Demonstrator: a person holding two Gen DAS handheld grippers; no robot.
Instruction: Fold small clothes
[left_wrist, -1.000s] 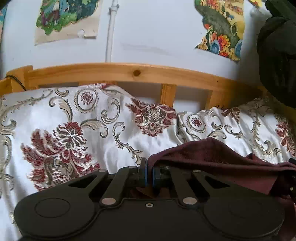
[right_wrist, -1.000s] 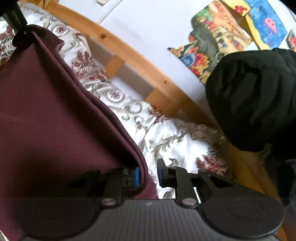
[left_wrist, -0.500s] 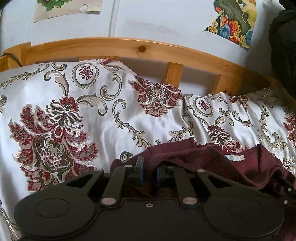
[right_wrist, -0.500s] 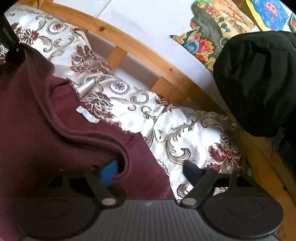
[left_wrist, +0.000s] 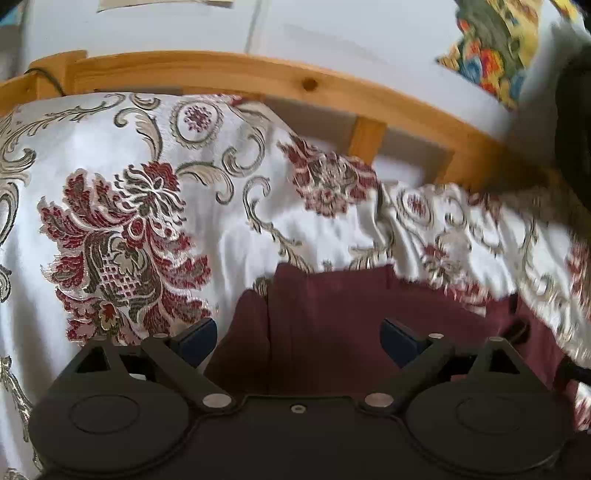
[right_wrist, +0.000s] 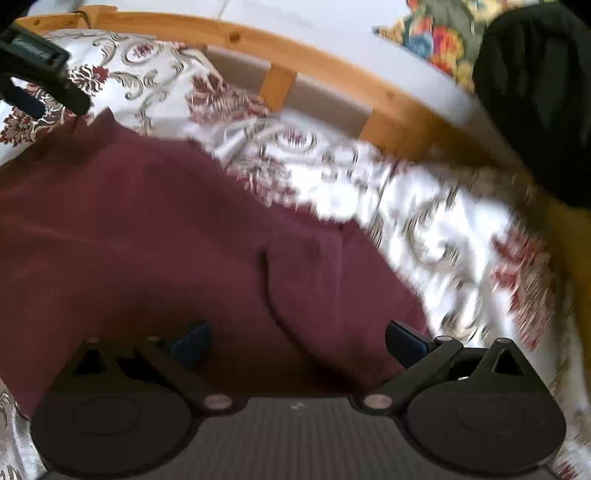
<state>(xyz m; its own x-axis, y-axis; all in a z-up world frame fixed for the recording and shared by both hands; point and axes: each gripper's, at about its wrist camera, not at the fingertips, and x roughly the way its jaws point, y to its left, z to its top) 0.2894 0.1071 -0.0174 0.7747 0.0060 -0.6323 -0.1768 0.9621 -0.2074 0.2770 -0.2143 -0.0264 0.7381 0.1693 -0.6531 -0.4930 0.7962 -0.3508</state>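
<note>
A bed fills both wrist views, covered by a shiny white bedspread (left_wrist: 258, 229) woven with dark red flowers and beige scrolls. Behind it runs a pale wooden bed rail (left_wrist: 229, 70) with short upright slats, against a white wall. A black bulky mass (right_wrist: 535, 92) hangs at the far right, cut off by the edge and too dark to identify. Part of a colourful picture (left_wrist: 491, 48) shows on the wall, also cut off; no writing can be read anywhere.

The maroon garment (right_wrist: 155, 236) lies flat on the bedspread, spreading across the lower left of the right wrist view, with a seam or fold line running down its middle. The right wrist view is blurred toward the right.

The left hand-held gripper (left_wrist: 299, 339) has just been opening and is released: its blue-padded fingers stand wide apart, clear of the cloth lying between them. The right hand-held gripper (right_wrist: 295, 341) has likewise just been opening and is released, with the garment's edge under its spread jaws.
</note>
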